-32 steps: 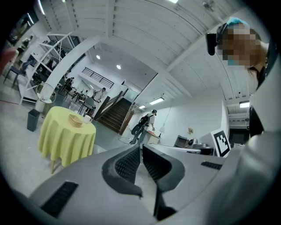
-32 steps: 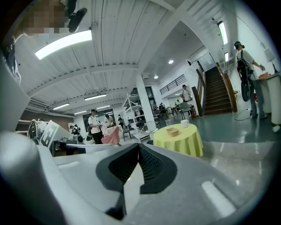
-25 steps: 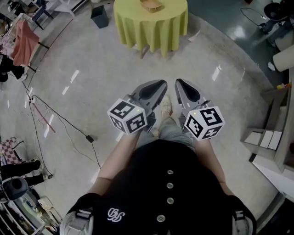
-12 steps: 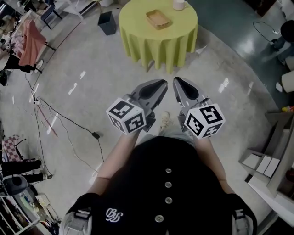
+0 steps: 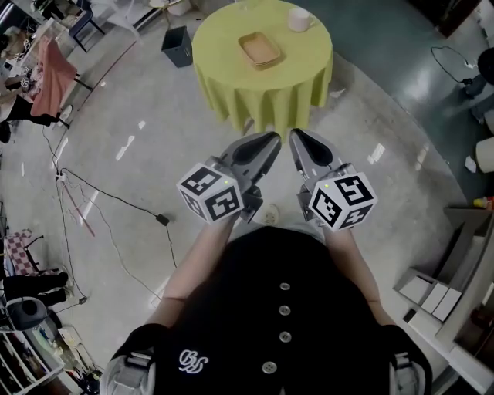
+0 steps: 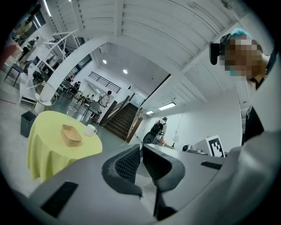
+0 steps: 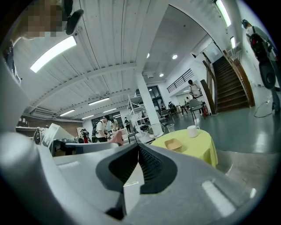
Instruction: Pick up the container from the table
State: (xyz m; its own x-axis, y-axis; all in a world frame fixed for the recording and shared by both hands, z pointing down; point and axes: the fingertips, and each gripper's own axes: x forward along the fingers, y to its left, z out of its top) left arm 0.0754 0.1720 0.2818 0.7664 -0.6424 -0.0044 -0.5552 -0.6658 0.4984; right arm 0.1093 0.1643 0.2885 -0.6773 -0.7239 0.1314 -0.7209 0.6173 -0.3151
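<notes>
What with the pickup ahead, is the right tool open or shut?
Shut: in the right gripper view the grey right tool has ribbed pads touching, nothing between.

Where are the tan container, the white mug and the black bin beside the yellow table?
tan container (image 5: 260,50): head view, centre of its hollow.
white mug (image 5: 299,21): head view, its body.
black bin (image 5: 177,48): head view, its side wall.

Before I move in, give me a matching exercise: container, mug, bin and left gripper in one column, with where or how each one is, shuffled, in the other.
1 container
2 white mug
3 dark bin
4 left gripper

A on the floor beside the table
B jaws together, nothing between them
C near the middle of the tabletop
D near the table's far edge

Pairs: 1-C, 2-D, 3-A, 4-B
</notes>
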